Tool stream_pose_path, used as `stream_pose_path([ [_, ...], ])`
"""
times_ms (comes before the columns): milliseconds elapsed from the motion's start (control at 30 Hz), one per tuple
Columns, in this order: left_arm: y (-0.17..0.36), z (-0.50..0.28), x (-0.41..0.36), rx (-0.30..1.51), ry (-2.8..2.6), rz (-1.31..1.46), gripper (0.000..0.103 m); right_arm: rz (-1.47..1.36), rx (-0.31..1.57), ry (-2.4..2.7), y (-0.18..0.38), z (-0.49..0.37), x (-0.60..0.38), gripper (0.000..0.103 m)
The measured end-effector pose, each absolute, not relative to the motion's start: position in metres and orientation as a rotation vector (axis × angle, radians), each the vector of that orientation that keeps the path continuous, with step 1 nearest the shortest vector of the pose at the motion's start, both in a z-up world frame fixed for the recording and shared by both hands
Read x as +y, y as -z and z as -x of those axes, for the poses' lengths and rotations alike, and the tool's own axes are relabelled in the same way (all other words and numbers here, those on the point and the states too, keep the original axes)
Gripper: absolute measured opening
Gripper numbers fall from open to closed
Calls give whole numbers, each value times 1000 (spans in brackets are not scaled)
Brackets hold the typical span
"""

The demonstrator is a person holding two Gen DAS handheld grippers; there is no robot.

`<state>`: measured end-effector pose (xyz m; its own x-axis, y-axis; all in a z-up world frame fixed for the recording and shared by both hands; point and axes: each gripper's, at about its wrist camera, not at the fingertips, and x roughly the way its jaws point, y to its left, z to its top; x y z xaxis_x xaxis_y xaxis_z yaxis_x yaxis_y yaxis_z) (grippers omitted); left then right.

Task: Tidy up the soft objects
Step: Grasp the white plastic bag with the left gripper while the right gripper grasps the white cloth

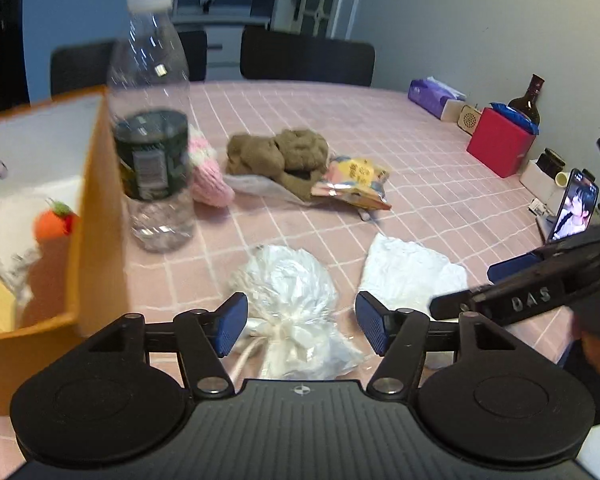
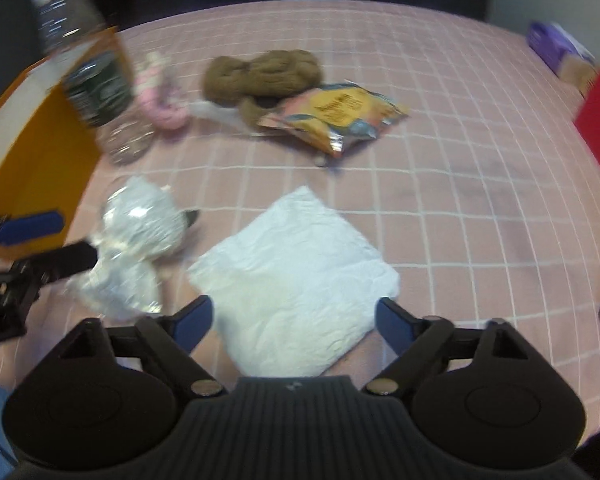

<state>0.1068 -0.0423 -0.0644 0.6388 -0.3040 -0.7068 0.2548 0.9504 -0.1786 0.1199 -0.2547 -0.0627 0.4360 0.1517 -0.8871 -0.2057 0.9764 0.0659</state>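
- the left gripper (image 1: 302,326) points steeply down at the pink checked table (image 1: 420,184); its blue pads stand apart on either side of a tied clear bag (image 1: 288,304), and neither pad presses on it.
- the bag lies on the table with its knotted neck toward the camera, between the fingers but loose.
- the right gripper (image 2: 294,322) tilts down more steeply over a white napkin (image 2: 296,276); its jaws are spread wide, holding nothing, and the napkin lies flat under them with a corner toward the camera.
- in the left view the right gripper's dark fingers reach in from the right edge, just beside the napkin (image 1: 408,276); whether they touch it is hard to say.
- in the right view the left gripper's blue pad and black finger come in from the left, against the bag (image 2: 140,240).
- an orange box (image 1: 96,208) stands at the left of the table; inside it lie an orange knitted fruit (image 1: 52,224) and something yellow.
- a clear bottle (image 1: 152,120) stands upright just beside the box.
- farther back, near each other, lie a pink knit (image 1: 208,176), a brown yarn bundle (image 1: 276,152) and a snack packet (image 1: 354,180); the packet overlaps the yarn's edge.
- the right view is blurred toward its edges.
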Motion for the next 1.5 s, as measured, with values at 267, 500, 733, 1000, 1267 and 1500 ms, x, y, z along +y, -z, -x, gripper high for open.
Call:
stream_pose_path([
  [267,92,-130,-48,939,302,78,71,-105,1182,-166,85,-148,-260,98],
  [500,98,-137,-49,947,302,75,63,27,1175,-196,93,-158,-237,97],
  [733,99,-143,-52,927,292,88,59,116,1141,-233,100,-156,-230,82],
  [1000,100,-142,-53,916,287,95,58,173,1100,-316,97,-144,-218,40],
  [1267,100,-142,-51,905,284,127,53,150,1092,-328,95,-145,-224,13],
  [1500,93,-134,-48,862,281,148,50,175,1045,-335,85,-139,-223,9],
])
